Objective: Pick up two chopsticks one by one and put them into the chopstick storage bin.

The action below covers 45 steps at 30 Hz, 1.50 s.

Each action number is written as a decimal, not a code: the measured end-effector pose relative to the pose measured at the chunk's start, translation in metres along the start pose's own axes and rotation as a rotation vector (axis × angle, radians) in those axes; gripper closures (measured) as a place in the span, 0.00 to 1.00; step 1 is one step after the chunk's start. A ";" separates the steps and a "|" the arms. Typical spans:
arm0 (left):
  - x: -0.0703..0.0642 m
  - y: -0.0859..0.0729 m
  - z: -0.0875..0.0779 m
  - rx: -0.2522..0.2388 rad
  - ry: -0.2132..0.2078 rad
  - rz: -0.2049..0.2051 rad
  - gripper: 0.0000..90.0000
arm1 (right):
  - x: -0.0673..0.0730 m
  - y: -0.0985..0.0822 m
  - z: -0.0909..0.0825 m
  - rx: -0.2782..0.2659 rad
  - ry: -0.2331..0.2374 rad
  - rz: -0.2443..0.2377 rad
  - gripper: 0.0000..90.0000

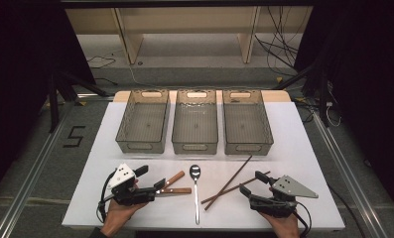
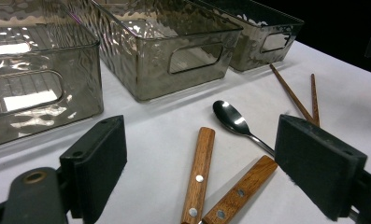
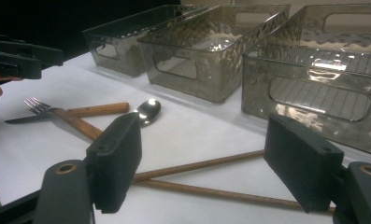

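So both tongs gape wide with nothing in them: left tongs (image 1: pixel 154 179) by the wooden-handled cutlery (image 1: pixel 174 184) left of the spoon (image 1: pixel 196 188), right tongs (image 1: pixel 251 183) by the chopsticks (image 1: pixel 231 184) right of it.

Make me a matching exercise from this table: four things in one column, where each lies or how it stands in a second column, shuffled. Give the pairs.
Things:
1. spoon
2. chopsticks
3. wooden-handled fork and knife
4. three bins

Places or states:
A. crossed, in front of the right tongs
B. empty, in a row at the far side
C. at the open left tongs
D. alone between the two sets of wooden-handled things

Pairs: 1-D, 2-A, 3-C, 4-B
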<state>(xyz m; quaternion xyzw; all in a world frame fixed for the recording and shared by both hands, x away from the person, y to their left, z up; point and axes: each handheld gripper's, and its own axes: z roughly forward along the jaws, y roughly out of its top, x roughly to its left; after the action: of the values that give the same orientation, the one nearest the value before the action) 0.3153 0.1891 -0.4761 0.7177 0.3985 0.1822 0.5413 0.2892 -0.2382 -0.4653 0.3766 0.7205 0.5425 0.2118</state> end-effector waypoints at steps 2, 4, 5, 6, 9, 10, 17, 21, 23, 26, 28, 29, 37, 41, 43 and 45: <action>0.000 0.000 0.000 0.002 0.000 -0.001 0.19 | 0.000 0.000 0.000 0.003 -0.002 -0.001 0.31; 0.000 0.000 0.001 0.007 0.001 -0.004 0.19 | 0.000 0.000 0.000 0.001 -0.002 -0.001 0.31; 0.000 0.000 0.001 0.007 0.001 -0.004 0.19 | 0.000 0.000 0.000 0.002 -0.002 -0.002 0.31; -0.001 0.000 0.001 0.007 0.005 -0.006 0.19 | 0.000 0.000 0.000 0.002 -0.002 -0.002 0.31; -0.002 0.001 0.003 0.019 0.011 -0.004 0.19 | 0.001 0.000 0.001 0.003 -0.004 -0.006 0.31; -0.003 0.002 0.005 0.026 0.016 -0.007 0.19 | 0.001 0.000 0.001 0.004 -0.005 -0.008 0.32; -0.019 0.010 0.021 0.089 -0.025 -0.019 0.19 | 0.001 0.002 0.000 0.008 -0.015 -0.013 0.32; -0.033 0.016 0.033 0.159 -0.053 0.014 0.19 | 0.000 0.002 -0.001 0.011 -0.026 -0.013 0.32; -0.041 0.019 0.041 0.185 -0.073 0.020 0.19 | -0.001 0.002 -0.001 0.013 -0.028 -0.015 0.32; -0.054 0.025 0.053 0.226 -0.105 0.036 0.20 | -0.002 0.003 -0.002 0.011 -0.035 -0.014 0.32; -0.063 0.028 0.061 0.258 -0.128 0.052 0.21 | -0.003 0.003 -0.003 0.008 -0.039 -0.009 0.32; -0.067 0.028 0.065 0.276 -0.131 0.068 0.22 | -0.003 0.003 -0.004 0.009 -0.042 -0.010 0.32; -0.097 0.034 0.092 0.389 -0.227 0.135 0.28 | -0.005 0.003 -0.005 0.011 -0.049 -0.004 0.32; -0.110 0.035 0.106 0.440 -0.246 0.195 0.36 | -0.005 0.003 -0.004 0.016 -0.048 -0.003 0.33; -0.113 0.034 0.112 0.464 -0.263 0.199 0.40 | -0.005 0.002 -0.004 0.018 -0.050 -0.005 0.33; -0.116 0.032 0.118 0.495 -0.273 0.207 0.43 | -0.005 0.003 -0.004 0.016 -0.048 -0.002 0.33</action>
<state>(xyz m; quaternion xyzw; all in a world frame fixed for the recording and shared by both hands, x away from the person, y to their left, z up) 0.3370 0.0221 -0.4680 0.8824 0.2792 0.0356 0.3771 0.2900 -0.2443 -0.4618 0.3903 0.7199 0.5273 0.2265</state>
